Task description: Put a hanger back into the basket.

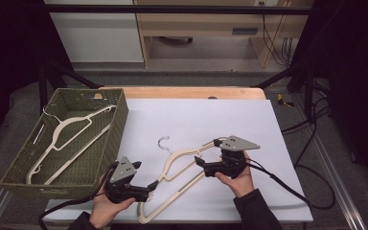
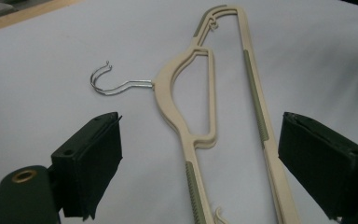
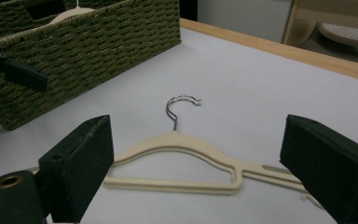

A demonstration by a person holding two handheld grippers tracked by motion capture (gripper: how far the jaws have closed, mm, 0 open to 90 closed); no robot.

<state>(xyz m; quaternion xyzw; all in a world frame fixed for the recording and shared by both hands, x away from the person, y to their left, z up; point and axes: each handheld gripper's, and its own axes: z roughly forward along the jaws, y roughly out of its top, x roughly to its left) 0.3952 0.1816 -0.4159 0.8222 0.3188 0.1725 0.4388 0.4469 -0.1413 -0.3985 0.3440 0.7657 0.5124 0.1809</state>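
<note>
hanger [image 1: 182, 170]: cream plastic, flat on white table [image 1: 249, 124] beside basket [image 1: 117, 122] | handling: likely light, stiff, slick | hold: shoulder arm or bottom bar, not the thin hook | left gripper [image 1: 148, 188] fingers spread, empty | right gripper [image 1: 206, 155] fingers spread, empty

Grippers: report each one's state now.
Left gripper: open, jaws astride the hanger, not gripping.
Right gripper: open, hanger between jaws, not gripping.

Your open white sheet [image 1: 230, 115] beyond the cream hanger [image 1: 182, 165] is free for passing either hand. On your left, the woven basket [image 1: 112, 139] walls off that side, its near corner just beside the left gripper [image 1: 149, 188].
</note>
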